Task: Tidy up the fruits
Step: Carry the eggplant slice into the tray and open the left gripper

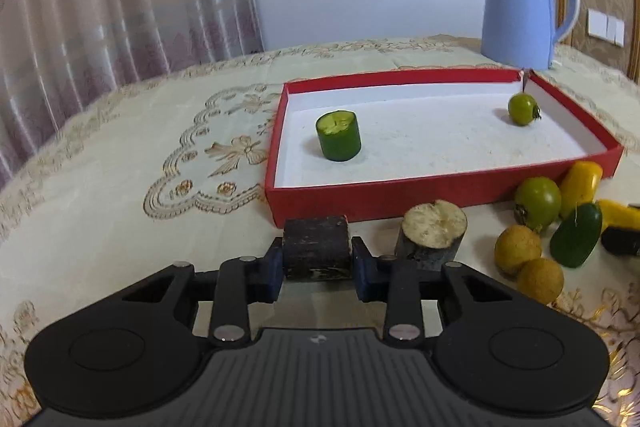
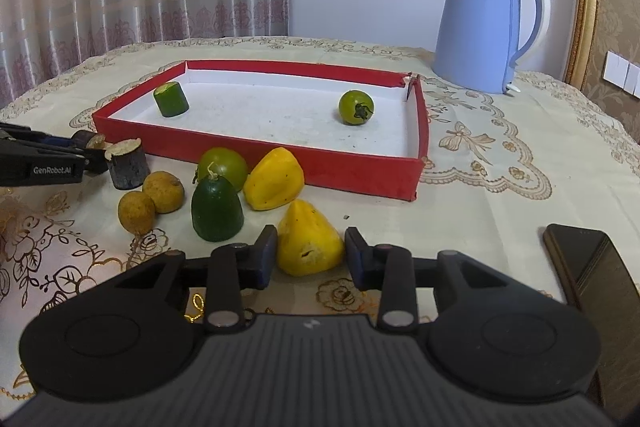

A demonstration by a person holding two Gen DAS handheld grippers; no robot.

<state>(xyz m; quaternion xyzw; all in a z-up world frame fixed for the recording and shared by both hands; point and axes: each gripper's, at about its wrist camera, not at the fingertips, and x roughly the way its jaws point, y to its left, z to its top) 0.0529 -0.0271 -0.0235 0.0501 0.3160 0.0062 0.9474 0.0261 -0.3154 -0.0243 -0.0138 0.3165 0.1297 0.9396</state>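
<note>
Both grippers had a piece pinched, and the red tray sat just ahead of them.

On the left, the left gripper [image 1: 318,259] was clamped on a dark chunk [image 1: 317,251] lying crosswise between its pads, with the tray [image 1: 400,193] straight in front and very near, so this hand looked closer to the drop. A pale-topped stump [image 1: 434,233] stood just to its right. Further right, the right gripper [image 2: 311,253] squeezed a yellow wedge [image 2: 310,241], tip pointing away towards the tray's near wall. Inside the tray already lay a green cylinder [image 2: 171,99] and a green tomato [image 2: 356,107].
</note>
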